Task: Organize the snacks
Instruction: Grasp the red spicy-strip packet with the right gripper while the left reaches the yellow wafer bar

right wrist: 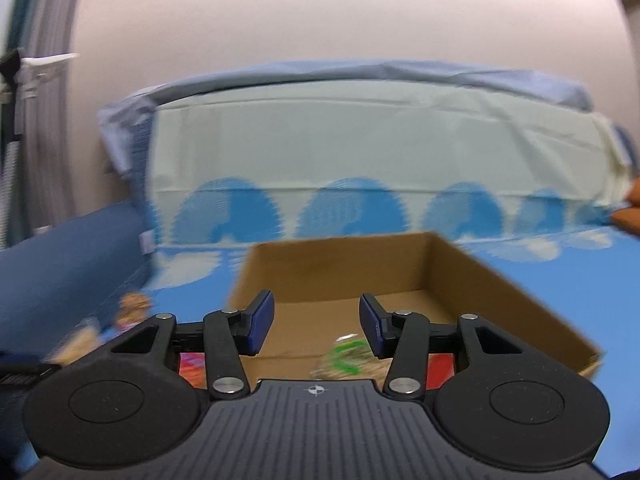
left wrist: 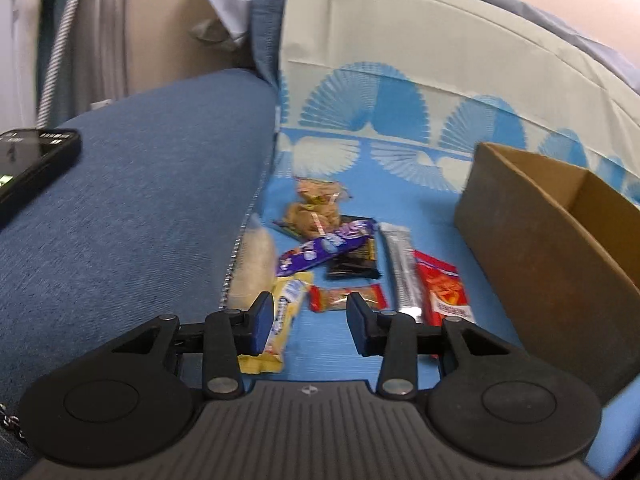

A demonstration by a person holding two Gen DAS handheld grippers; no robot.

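Snacks (left wrist: 340,256) lie scattered on a blue patterned sheet (left wrist: 344,344), between a blue sofa arm (left wrist: 140,200) and a cardboard box (left wrist: 560,248): purple bar (left wrist: 324,246), silver stick pack (left wrist: 402,268), red packet (left wrist: 446,292), small red-ended wrapper (left wrist: 348,298), yellow-white bar (left wrist: 280,320), clear bag of brown pieces (left wrist: 316,210). Left gripper (left wrist: 310,322) low over the near ones; jaws apart, nothing between them, left pad in front of the yellow-white bar. Right gripper (right wrist: 316,326) over the box (right wrist: 500,300); jaws released, empty. Inside the box, a blurred green-marked pack (right wrist: 348,356) and red wrappers (right wrist: 440,368). Phone (left wrist: 28,160) on the sofa arm.
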